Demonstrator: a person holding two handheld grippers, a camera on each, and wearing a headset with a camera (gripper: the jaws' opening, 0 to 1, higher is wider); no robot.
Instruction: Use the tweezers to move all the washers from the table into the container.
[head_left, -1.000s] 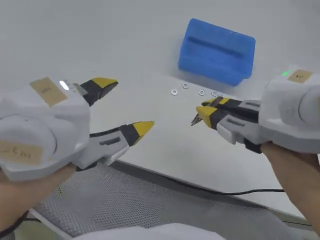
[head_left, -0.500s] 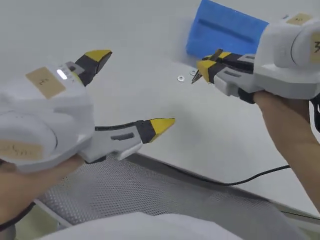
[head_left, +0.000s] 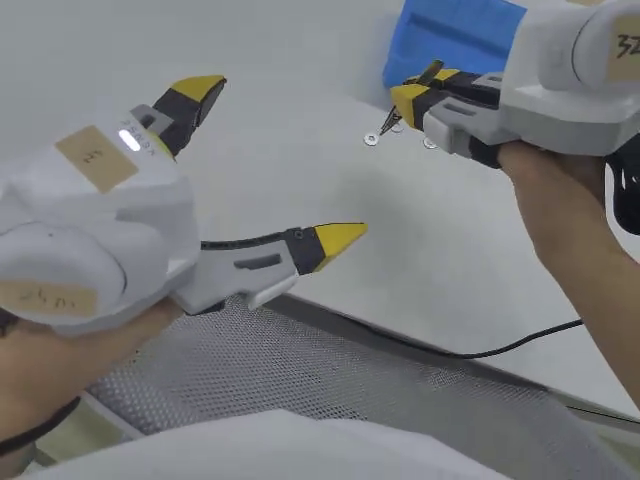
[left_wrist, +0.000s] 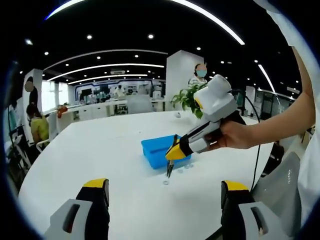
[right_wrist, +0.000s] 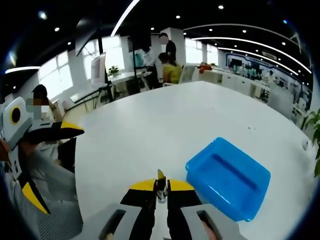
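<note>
Found the right gripper (head_left: 408, 96) clenched on the tweezers (head_left: 390, 122), fingers shut tight on the shank, the dark points poking out ahead and down. Found the left gripper (head_left: 272, 165) released, fingers spread wide and empty, hanging over the front edge of the counter (head_left: 440, 250), well apart from the work. Saw a short row of washers (head_left: 372, 139) lying flat on the counter, just before the near wall of the blue container (head_left: 450, 35); could not give a count, part of the row being hidden behind the right gripper. Placed the tweezers' tip just above and beside the endmost washer, at the person's left end of the row; could not tell whether touching or a little clear. Read the tweezers' long axis as steep, tip down, nearly upright in the left gripper view. Judged the right gripper by far the nearer, with the container just beyond the row: a short drop onto that washer, then a short carry forward.
</note>
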